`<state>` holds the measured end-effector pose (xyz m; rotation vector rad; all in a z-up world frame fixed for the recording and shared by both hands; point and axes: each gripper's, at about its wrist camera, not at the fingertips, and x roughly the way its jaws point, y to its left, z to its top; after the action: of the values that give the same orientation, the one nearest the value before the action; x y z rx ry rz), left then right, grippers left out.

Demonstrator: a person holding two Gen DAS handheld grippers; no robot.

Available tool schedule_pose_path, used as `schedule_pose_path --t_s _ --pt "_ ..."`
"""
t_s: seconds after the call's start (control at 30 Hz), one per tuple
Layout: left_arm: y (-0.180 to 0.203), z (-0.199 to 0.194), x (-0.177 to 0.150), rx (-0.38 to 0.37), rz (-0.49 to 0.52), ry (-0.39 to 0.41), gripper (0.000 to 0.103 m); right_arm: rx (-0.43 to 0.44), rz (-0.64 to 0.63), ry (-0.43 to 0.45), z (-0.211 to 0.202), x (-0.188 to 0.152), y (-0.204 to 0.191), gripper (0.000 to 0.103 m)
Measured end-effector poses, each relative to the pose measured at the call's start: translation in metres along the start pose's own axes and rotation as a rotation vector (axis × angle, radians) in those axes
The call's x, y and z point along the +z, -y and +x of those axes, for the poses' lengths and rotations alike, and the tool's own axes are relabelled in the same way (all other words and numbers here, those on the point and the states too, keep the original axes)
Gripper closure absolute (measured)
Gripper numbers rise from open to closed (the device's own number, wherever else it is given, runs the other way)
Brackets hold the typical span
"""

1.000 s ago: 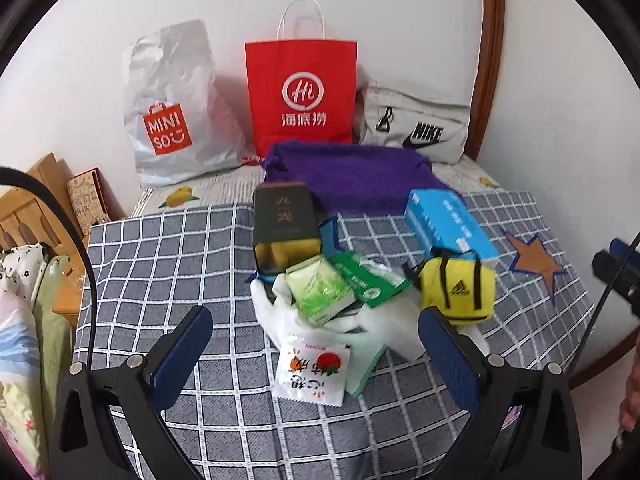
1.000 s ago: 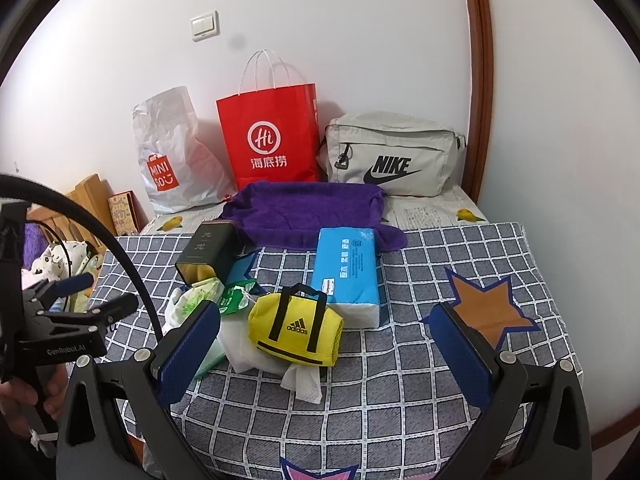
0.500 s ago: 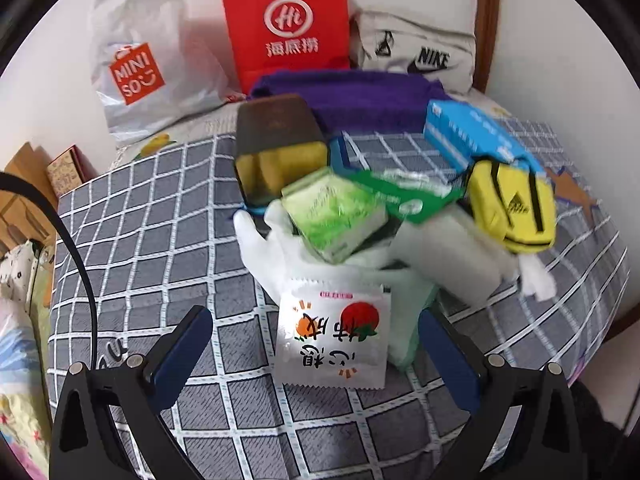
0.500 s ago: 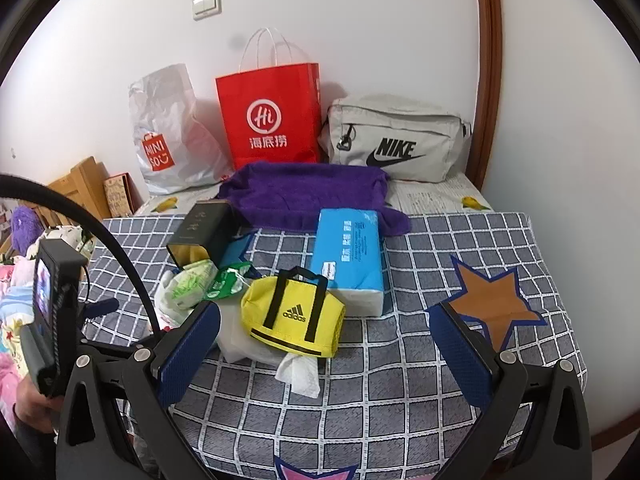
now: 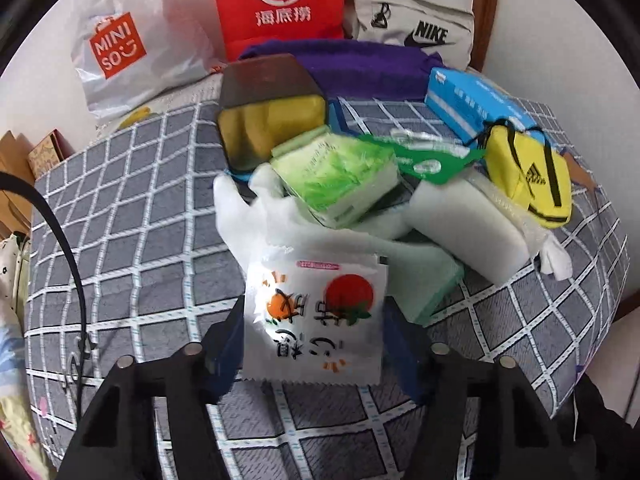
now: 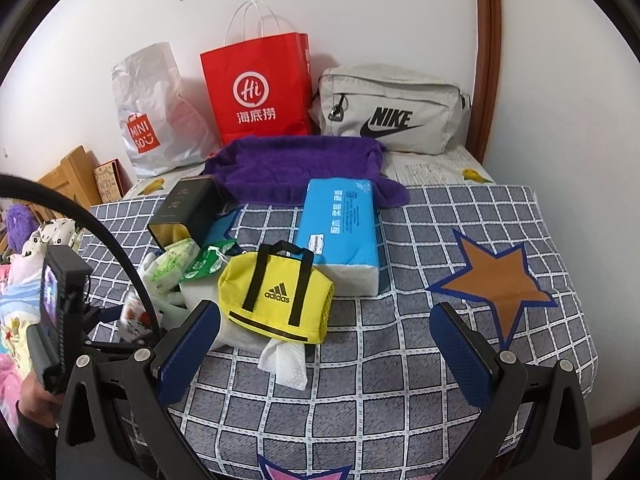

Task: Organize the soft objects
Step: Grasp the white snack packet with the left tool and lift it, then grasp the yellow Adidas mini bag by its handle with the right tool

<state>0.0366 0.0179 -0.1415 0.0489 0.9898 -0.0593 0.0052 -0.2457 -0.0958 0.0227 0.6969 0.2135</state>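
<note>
A pile of soft items lies on the grey checked cloth [image 5: 132, 240]. My left gripper [image 5: 314, 336] is shut on a white wipes packet [image 5: 316, 316] with orange and red fruit print, at the pile's near edge. Behind it lie a green tissue pack [image 5: 340, 176], white foam pieces [image 5: 460, 224], a green packet [image 5: 420, 156], a yellow adidas mini bag [image 5: 528, 176] and a blue tissue pack [image 5: 476, 104]. My right gripper [image 6: 324, 340] is open and empty, just in front of the yellow bag [image 6: 276, 296] and a white tissue [image 6: 284, 364].
A dark tin box [image 6: 184, 208] lies open on its side. A purple towel [image 6: 292, 164], red paper bag [image 6: 260, 88], Miniso plastic bag [image 6: 152, 116] and grey Nike pouch [image 6: 392, 108] line the wall. A star patch [image 6: 496, 276] marks the cloth at right.
My left gripper moved forward and down to the pile and closed on the white fruit-print packet. My right gripper stayed open, shifting only slightly.
</note>
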Motion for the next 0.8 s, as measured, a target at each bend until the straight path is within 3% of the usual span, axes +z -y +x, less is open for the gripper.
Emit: schedule_pose_path --t_s 0.37,0.67,0.8 --pt "-0.015 -0.033 0.012 -0.027 -0.029 0.078 0.047 0.002 0.013 -0.034 0.020 -0.006 0.009 0.000" --pt "-0.026 -0.025 0.015 -0.053 -0.045 0.062 0.047 0.091 0.006 -0.078 0.063 -0.005 0.001 0.000" --pt "-0.030 -0.019 0.014 -0.061 -0.051 0.048 0.047 0.086 0.028 -0.119 0.096 -0.005 0.007 0.000"
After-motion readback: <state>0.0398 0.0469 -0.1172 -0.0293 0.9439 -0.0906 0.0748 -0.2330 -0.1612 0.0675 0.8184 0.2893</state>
